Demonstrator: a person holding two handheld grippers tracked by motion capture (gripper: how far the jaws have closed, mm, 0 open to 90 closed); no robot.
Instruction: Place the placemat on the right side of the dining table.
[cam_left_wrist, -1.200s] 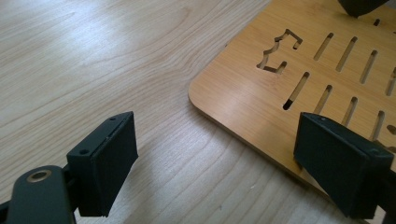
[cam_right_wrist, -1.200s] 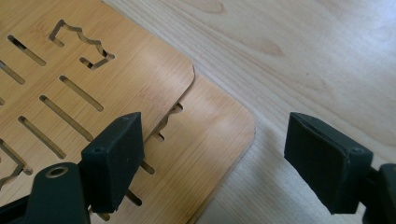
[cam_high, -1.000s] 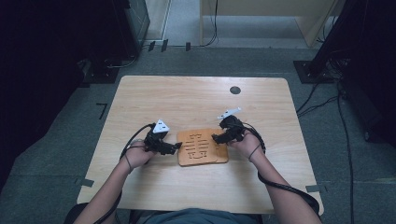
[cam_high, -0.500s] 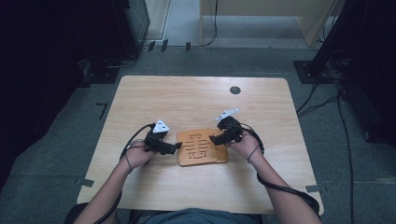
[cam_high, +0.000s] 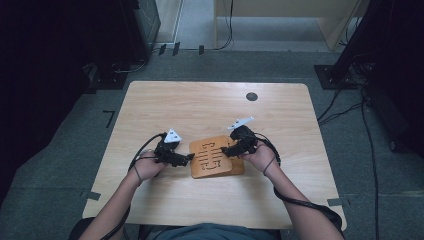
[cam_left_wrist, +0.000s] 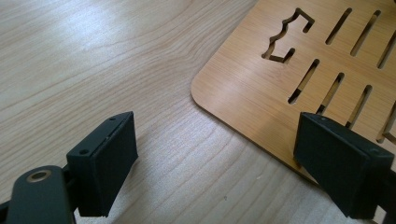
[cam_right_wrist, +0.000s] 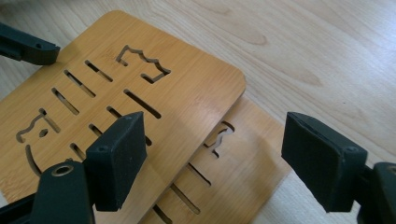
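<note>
Two stacked slotted boards (cam_high: 216, 158) lie near-centre on the tabletop (cam_high: 200, 110), flanked by left tool (cam_high: 189, 159) and right tool (cam_high: 224, 149), both wide and empty; separation step judged pending, upper board's edge to be pinched next.

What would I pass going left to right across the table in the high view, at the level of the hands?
Left hand → left gripper → wooden slotted boards → right gripper → right hand → bare table.
</note>
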